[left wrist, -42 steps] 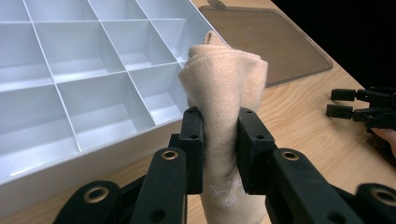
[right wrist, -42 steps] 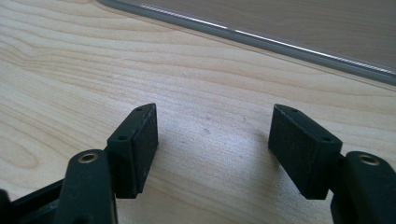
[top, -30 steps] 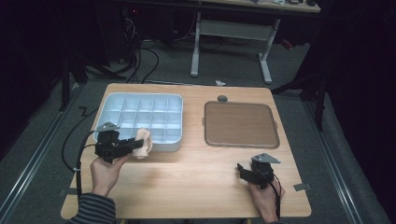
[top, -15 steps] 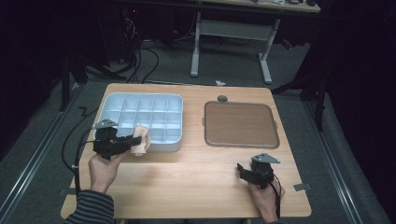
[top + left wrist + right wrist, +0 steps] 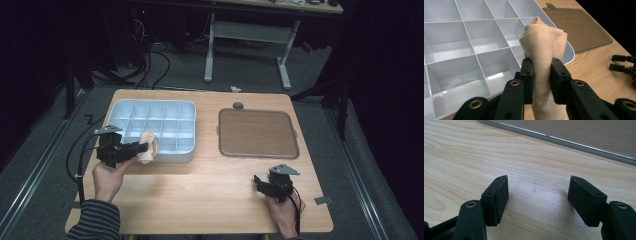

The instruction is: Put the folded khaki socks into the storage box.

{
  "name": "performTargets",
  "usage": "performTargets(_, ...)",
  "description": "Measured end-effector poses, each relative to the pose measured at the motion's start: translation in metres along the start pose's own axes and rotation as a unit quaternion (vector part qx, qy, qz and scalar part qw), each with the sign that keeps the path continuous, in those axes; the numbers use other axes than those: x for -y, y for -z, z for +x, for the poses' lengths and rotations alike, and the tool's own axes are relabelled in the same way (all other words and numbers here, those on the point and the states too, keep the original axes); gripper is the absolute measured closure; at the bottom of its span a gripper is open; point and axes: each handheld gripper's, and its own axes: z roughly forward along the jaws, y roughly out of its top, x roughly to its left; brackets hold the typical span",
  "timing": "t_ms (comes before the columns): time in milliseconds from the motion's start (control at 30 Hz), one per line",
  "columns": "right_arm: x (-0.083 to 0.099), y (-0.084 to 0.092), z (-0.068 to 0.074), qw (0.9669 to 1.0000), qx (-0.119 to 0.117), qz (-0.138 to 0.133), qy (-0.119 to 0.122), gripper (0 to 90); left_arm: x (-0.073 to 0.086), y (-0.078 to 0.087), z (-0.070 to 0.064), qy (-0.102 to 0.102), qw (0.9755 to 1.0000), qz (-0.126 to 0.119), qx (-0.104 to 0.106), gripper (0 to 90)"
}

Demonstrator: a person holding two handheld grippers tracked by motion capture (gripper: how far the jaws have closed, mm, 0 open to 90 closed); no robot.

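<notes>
A rolled beige sock (image 5: pixel 544 52) is pinched between the jaws of my left gripper (image 5: pixel 541 80), which is shut on it. In the high view the left gripper (image 5: pixel 145 148) holds the sock (image 5: pixel 148 146) over the front edge of the pale blue compartment tray (image 5: pixel 150 107). The tray's compartments (image 5: pixel 451 40) look bare. My right gripper (image 5: pixel 260 184) rests low on the wooden table near the front right, its jaws open with nothing between them; in the right gripper view its pads (image 5: pixel 499 195) stand wide apart over bare wood.
A brown flat lid (image 5: pixel 257 132) lies right of the tray, its edge (image 5: pixel 564 138) just beyond the right gripper. A small grey knob (image 5: pixel 238 105) sits behind the lid. Cables trail off the table's left side. Table legs stand behind on dark floor.
My left gripper with the sock has drifted slightly left and toward the tray's front edge. The right gripper has stayed still.
</notes>
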Motion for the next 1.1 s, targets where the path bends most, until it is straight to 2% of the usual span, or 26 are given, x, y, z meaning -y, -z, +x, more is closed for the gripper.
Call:
performTargets(100,0.000,0.000,0.000,1.0000,0.000,0.000,0.000,33.1,-0.001,-0.002,0.002,0.003,1.0000,0.001,-0.001,74.8)
performTargets(333,0.000,0.000,0.000,1.0000,0.000,0.000,0.000,33.1,-0.009,-0.006,0.003,-0.011,0.9997,0.010,-0.018,74.8)
performTargets(633,0.000,0.000,0.000,1.0000,0.000,0.000,0.000,33.1,-0.013,-0.011,0.010,0.004,0.9999,0.011,-0.010,74.7)
performTargets(767,0.000,0.000,0.000,1.0000,0.000,0.000,-0.001,33.2,-0.020,-0.013,0.006,-0.012,0.9996,0.018,-0.015,74.7)
performTargets(1100,0.000,0.000,0.000,1.0000,0.000,0.000,-0.001,33.1,-0.031,-0.025,0.007,-0.014,0.9993,0.032,-0.016,74.7)
